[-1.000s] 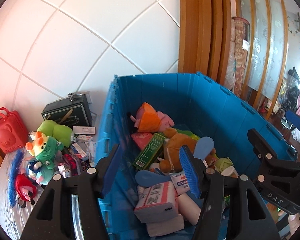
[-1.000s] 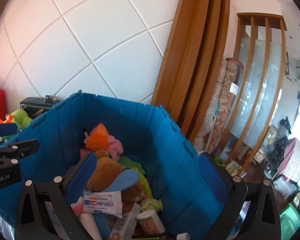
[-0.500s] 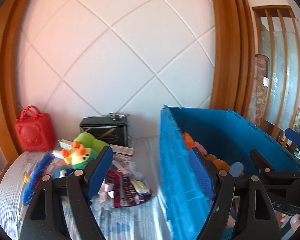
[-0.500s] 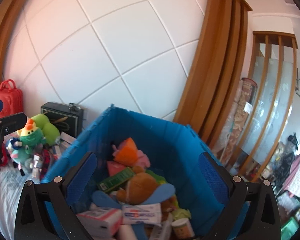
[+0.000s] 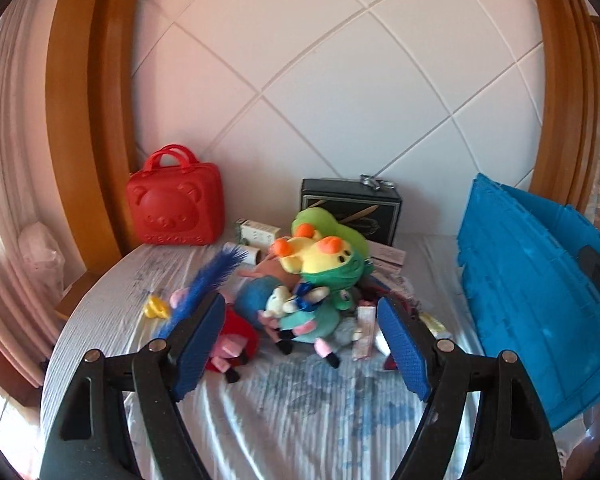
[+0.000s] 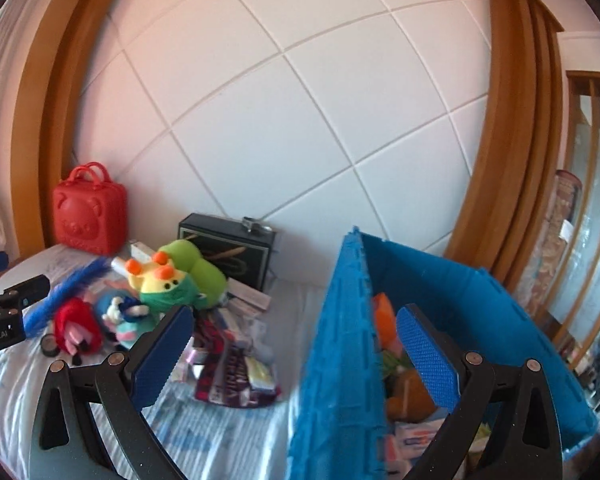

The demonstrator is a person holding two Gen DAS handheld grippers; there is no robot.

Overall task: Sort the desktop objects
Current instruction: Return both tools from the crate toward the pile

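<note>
Left claw (image 5: 300,344) wide open, empty, facing toy pile (image 5: 312,276). Right claw (image 6: 292,356) open, seemingly straddling blue crate (image 6: 340,360) wall.

The blue crate (image 5: 532,304) is cut off at the right edge of the left wrist view, its inside hidden by its near wall. In the right wrist view its contents (image 6: 410,396) are blurred and partly covered by the right gripper's fingers (image 6: 428,356). The small packets (image 6: 236,356) left of the crate are too blurred to be identified. Part of the red plush (image 5: 236,336) is hidden behind the left gripper's fingers (image 5: 198,344).
</note>
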